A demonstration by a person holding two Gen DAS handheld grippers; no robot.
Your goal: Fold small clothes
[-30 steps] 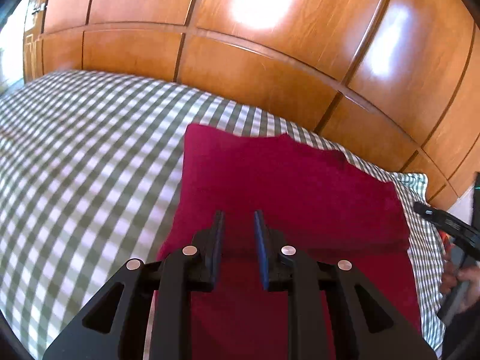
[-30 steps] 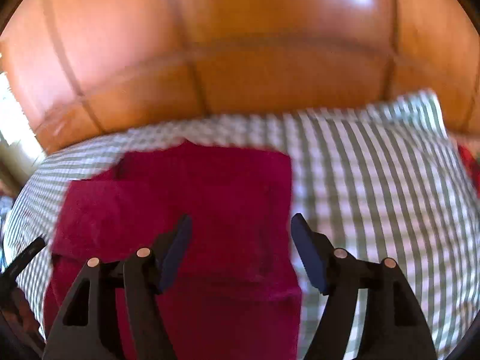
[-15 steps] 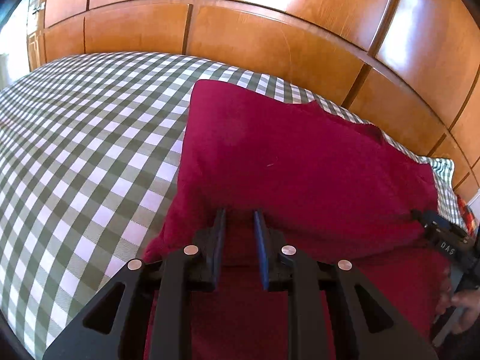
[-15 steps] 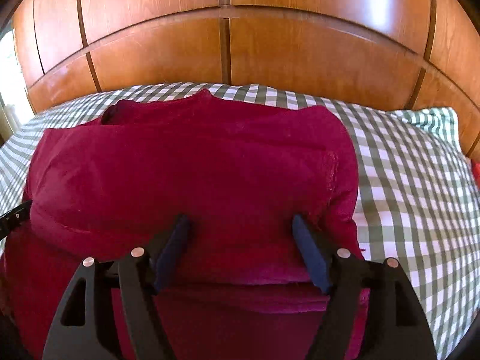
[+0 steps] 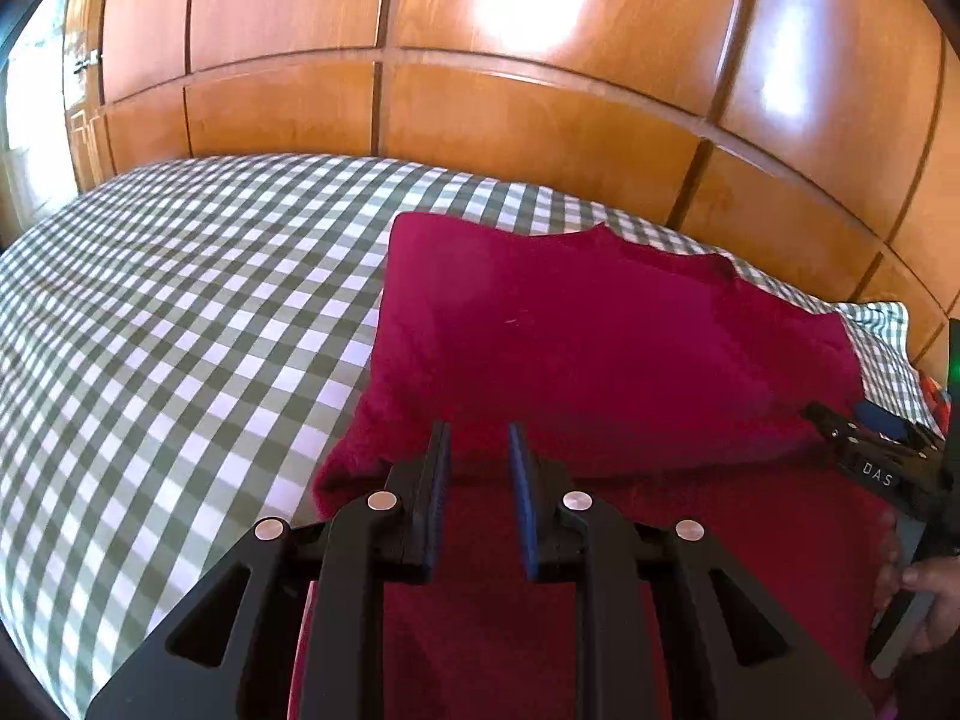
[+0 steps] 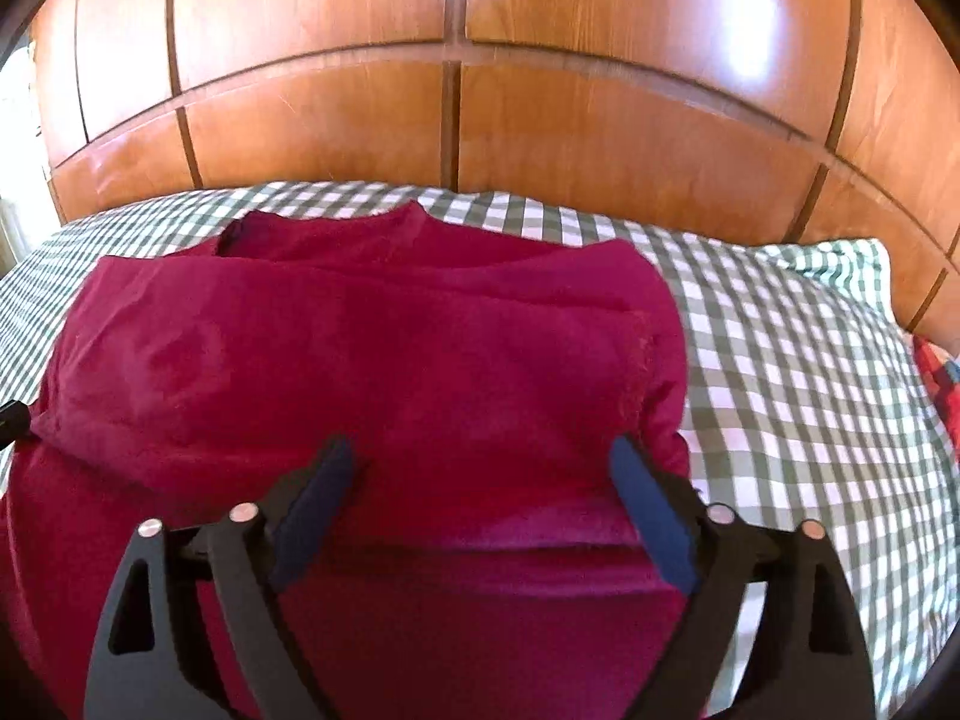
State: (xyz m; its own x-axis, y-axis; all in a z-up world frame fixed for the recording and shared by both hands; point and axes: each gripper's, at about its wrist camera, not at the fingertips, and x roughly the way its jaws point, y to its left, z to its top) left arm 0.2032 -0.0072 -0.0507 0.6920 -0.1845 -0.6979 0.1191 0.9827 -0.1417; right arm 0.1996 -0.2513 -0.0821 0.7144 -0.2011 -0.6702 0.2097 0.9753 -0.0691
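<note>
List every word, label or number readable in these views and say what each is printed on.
"DAS": white letters on the black body of the right hand-held gripper, at the right edge of the left wrist view.
No other text shows on the red garment, the checked bedcover or the wooden panels.

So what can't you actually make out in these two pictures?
- Near part of the red shirt: right wrist view, hidden behind the right gripper, whose jaws are opening.
- Whether the left gripper pinches the shirt: left wrist view, unclear.
- Red patterned thing: cut off by the edge.
</note>
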